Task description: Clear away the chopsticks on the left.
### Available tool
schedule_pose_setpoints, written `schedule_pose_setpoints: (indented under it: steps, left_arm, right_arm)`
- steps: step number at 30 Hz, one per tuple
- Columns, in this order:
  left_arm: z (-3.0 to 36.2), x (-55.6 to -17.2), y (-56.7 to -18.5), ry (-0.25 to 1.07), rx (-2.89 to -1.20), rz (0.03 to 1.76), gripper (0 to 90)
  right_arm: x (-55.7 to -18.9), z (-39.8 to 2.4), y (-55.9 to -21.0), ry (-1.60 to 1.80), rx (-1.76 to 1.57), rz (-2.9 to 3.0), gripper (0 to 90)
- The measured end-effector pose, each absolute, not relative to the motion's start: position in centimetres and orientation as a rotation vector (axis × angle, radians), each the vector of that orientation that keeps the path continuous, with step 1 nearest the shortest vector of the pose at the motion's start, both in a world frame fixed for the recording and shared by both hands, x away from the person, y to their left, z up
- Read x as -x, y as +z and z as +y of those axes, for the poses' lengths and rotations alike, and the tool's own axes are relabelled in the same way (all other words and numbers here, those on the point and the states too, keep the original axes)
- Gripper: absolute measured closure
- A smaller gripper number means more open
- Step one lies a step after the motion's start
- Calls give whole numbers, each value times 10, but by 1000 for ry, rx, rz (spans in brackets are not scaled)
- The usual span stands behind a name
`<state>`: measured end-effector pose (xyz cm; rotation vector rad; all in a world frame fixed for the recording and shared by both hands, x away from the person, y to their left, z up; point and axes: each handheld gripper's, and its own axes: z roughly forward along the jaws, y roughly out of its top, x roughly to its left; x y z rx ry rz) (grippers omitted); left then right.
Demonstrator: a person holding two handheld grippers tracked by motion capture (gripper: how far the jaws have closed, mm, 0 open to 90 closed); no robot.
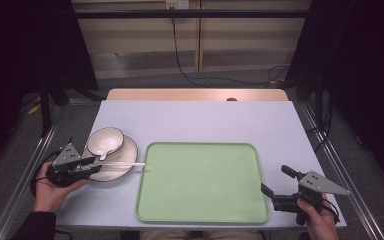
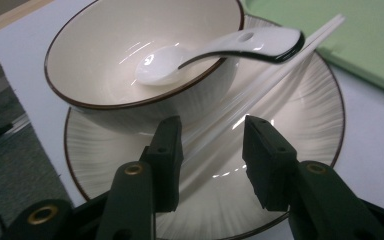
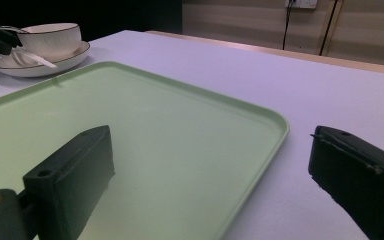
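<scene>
A white bowl with a dark rim stands on a ribbed white plate at the table's left. A white spoon rests in the bowl with its handle over the rim. White chopsticks lie across the plate, their tips reaching the green tray. My left gripper is low over the plate with a jaw on each side of the chopsticks; a gap shows at the right jaw. My right gripper stands open at the tray's right edge, nothing between its jaws.
The green tray takes up the middle front of the pale table. Metal rails run along both sides of the table. Cables hang at the back wall.
</scene>
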<state>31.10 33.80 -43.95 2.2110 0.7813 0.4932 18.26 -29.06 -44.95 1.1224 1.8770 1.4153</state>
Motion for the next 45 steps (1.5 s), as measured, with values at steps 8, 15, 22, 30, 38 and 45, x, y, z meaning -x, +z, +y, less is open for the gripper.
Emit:
schedule_pose_setpoints:
  steps: [8,15,22,30,38,45]
  left_arm:
    - [337,-313,-442,515,-2234,775,643]
    - [334,-313,-442,514,-2257,763,594]
    - [332,-311,-442,502,-2268,733,615]
    - [335,-312,-439,518,-2269,742,604]
    - [337,-313,-443,526,-2257,742,574]
    - [331,-313,-445,497,-2298,722,583]
  right_arm:
    - [-183,-291,-450,1416,-1125,1882,41]
    - [-182,-290,-449,1418,-1114,1879,41]
    - [-182,-290,-449,1421,-1113,1880,41]
    - [-182,-290,-449,1420,-1113,1881,41]
    - [-182,-290,-449,1425,-1114,1882,41]
    - [-182,-290,-449,1433,-1133,1865,31]
